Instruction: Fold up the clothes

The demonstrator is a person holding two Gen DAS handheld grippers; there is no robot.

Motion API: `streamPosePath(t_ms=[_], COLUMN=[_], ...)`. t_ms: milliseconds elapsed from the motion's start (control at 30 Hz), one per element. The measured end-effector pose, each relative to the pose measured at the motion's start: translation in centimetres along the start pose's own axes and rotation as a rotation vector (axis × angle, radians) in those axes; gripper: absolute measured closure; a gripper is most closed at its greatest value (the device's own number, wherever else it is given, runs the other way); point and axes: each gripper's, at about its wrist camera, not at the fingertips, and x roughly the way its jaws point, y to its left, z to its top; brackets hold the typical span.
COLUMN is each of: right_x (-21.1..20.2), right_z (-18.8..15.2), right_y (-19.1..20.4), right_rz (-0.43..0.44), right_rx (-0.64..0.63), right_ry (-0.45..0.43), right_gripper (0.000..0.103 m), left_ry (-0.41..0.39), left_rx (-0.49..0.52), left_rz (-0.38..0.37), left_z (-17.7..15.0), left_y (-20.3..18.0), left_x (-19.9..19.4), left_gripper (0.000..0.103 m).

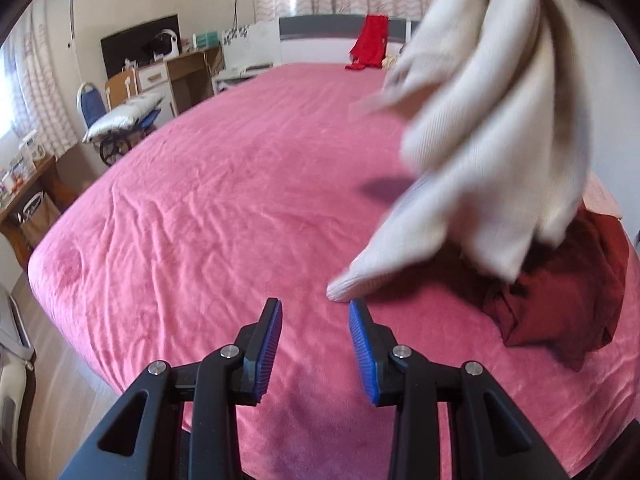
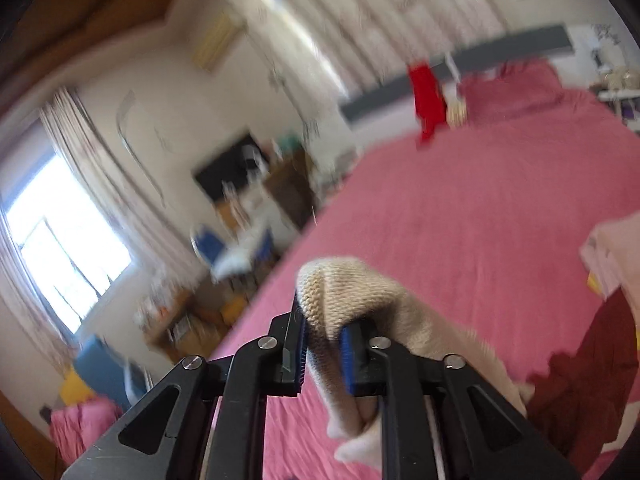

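Left gripper [image 1: 316, 322]: nearest item in the left wrist view. Jaws are held apart with nothing between them, poised just above the pink bedspread [image 1: 224, 208]. The lowest tip of the cream knit garment [image 1: 492, 128] is seen just beyond the right pad, apparently brushing the bedspread.

Right gripper [image 2: 322, 344]: jaws are pinched on a bunched edge of the cream knit garment [image 2: 360, 304], which is draped over the right finger and hangs below. The grip is judged loose; the fabric could slip if it is swung hard.

Cream knit garment: held aloft from its upper edge, hanging in folds over the right half of the bed. It is blurred and crumpled, so seams cannot be told.

Dark red garment [image 1: 568, 300]: heaped on the bedspread, just beneath and behind the hanging knit. It is to be kept clear of the fold.

Step in hand, as judged: the knit is being lifted out for spreading. A free corner or hem should be taken by the left gripper, the cloth drawn taut between both, then laid flat on the open bedspread, away from the heap.

Bright red garment [image 1: 370, 42]: at the far headboard, well apart.
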Motion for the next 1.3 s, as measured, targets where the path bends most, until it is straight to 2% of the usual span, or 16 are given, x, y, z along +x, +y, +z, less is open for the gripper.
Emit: streamPosePath(t_ms=[33,100,167,233,333,433,533,633,733,867,900,967,1000,1033,1167,1300], right_x=[1.8,4.7,5.8,4.7,0.9,-2.5,-4.2,-4.5,-2.5,2.7,3.7,4.0,3.7,3.2,-2.6,-13.1], right_z=[-1.1,-3.6,-5.6,-7.0,-8.8,-11.5,-14.4,-16.6,-18.1,-19.9,-20.4,-20.6,-20.6,-20.5,-18.6,-14.7], right_y=[-0.7,-1.6,-2.4,-3.4,-7.0,-12.3,-19.5,-25.9,-28.9,-30.0,-29.9,-29.5,-29.2,-29.2,-30.9,-32.8], right_rz=[-0.024,-0.074,-0.094,-0.14,-0.244,-0.417,-0.603,-0.637,-0.618,-0.624,-0.651,-0.69,-0.707,-0.707,-0.74,-0.941], right_rx=[-0.014,-0.051,-0.093,-0.141,-0.148,-0.073,0.04,0.194,0.29,0.232,0.191,0.117,0.081,0.062,0.11,0.087], right_ry=[0.065,0.175,0.23,0.211,0.11,0.113,0.181,0.238,0.263,0.351,0.368,0.363,0.353,0.338,0.208,0.036], right_gripper=[0.067,0.054,0.054,0.041,0.024,0.024,0.024,0.024,0.024,0.024,0.026,0.059,0.081,0.088,0.094,0.094], left_ry=[0.011,0.009,0.005,0.007,0.02,0.036,0.049,0.062,0.062,0.059,0.062,0.063,0.062,0.061,0.068,0.061], left_rx=[-0.002,0.013,0.028,0.031,0.019,0.012,0.032,0.064,0.106,0.145,0.154,0.169,0.177,0.185,0.19,0.201], left_rz=[-0.005,-0.004,0.001,0.004,0.002,-0.003,-0.011,-0.013,-0.006,0.008,0.012,0.015,0.02,0.024,0.012,0.007], left_z=[-0.1,-0.3,-0.4,-0.4,-0.6,-1.1,-1.7,-2.3,-2.7,-3.1,-3.1,-3.3,-3.3,-3.3,-3.2,-3.2], left_y=[0.0,-0.2,-0.4,-0.4,-0.4,-0.9,-2.1,-3.5,-4.8,-6.0,-6.3,-6.7,-6.9,-7.2,-7.7,-8.2], left_x=[0.2,0.4,0.5,0.8,1.5,2.0,2.0,2.0,1.7,1.4,1.3,1.3,1.3,1.4,1.3,1.2], left_gripper=[0.068,0.068,0.068,0.068,0.068,0.068,0.068,0.068,0.068,0.068,0.068,0.068,0.068,0.068,0.068,0.068])
